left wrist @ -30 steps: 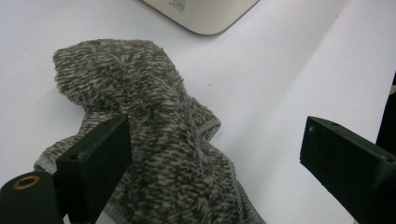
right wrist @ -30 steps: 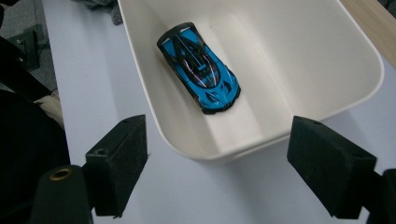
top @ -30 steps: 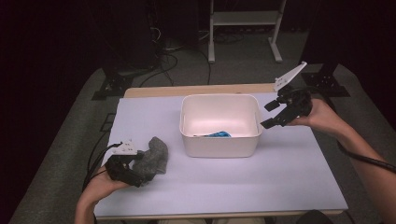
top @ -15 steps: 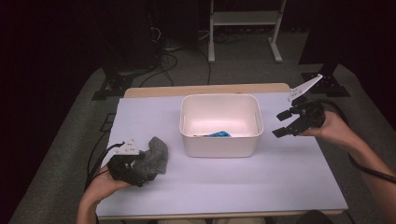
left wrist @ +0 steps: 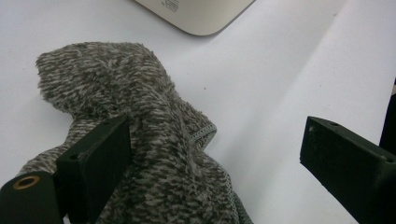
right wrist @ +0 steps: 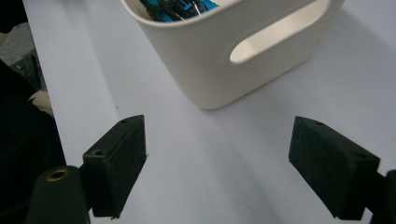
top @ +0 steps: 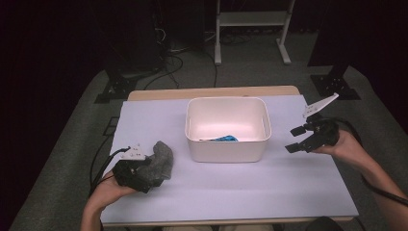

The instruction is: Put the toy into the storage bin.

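A fuzzy grey knitted cloth (top: 159,159) (left wrist: 154,140) lies crumpled on the white table (top: 240,187) at the front left. My left gripper (top: 144,180) (left wrist: 215,163) is open over it, one jaw pressed against the cloth's side, the other jaw apart over bare table. A white plastic bin (top: 227,129) (right wrist: 233,51) with a slot handle stands mid-table and holds a blue and black item (top: 225,139) (right wrist: 175,8). My right gripper (top: 296,139) (right wrist: 217,163) hovers open to the right of the bin with nothing between its fingers.
A light wooden table edge (top: 211,93) runs along the far side. Beyond it, on the grey floor, stand a white metal frame (top: 250,29) and black stand feet (top: 337,84). Cables trail off the table's left side.
My right gripper has drawn back from the bin's right rim, moving rightward and toward the table's near side. The left gripper and cloth have stayed put.
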Tool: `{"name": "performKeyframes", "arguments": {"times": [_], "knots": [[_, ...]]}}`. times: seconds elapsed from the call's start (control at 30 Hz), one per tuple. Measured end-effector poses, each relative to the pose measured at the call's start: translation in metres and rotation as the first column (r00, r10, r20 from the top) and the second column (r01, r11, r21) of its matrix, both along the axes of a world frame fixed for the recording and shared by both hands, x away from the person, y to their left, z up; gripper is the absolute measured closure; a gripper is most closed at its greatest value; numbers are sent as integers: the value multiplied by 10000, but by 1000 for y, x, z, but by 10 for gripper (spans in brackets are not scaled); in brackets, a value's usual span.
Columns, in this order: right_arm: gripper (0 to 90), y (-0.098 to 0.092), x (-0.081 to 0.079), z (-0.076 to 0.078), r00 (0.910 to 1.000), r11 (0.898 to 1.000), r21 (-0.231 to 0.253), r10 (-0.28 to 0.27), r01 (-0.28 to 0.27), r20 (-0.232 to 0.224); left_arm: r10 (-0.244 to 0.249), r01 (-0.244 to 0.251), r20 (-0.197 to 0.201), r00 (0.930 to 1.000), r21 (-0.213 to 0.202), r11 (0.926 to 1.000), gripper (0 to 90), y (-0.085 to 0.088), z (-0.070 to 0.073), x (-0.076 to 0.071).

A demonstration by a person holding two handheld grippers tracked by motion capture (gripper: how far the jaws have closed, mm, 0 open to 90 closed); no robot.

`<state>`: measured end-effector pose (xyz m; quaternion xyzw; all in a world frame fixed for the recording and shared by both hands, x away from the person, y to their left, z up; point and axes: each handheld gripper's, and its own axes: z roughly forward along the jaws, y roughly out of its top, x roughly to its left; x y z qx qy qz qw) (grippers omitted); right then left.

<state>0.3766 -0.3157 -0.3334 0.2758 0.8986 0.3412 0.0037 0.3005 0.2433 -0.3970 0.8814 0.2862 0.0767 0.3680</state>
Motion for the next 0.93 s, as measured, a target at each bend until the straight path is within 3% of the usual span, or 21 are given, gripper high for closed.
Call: {"name": "performKeyframes", "arguments": {"times": [0.27, 0.7, 0.93], "knots": [[178, -8, -9, -24, 9995, 9997, -72, -239, 238, -229, 43, -43, -7, 10000, -42, 10000, 82, 0, -1, 0], [178, -19, -31, -61, 9952, 9975, 227, -656, 674, -728, 62, -61, 80, 9999, -124, 9999, 75, -2, 1, -3], [164, -27, -41, -71, 9926, 9921, 576, -1084, 1116, -556, 49, -48, 184, 9998, -29, 10000, 75, -4, 1, -1]]}}
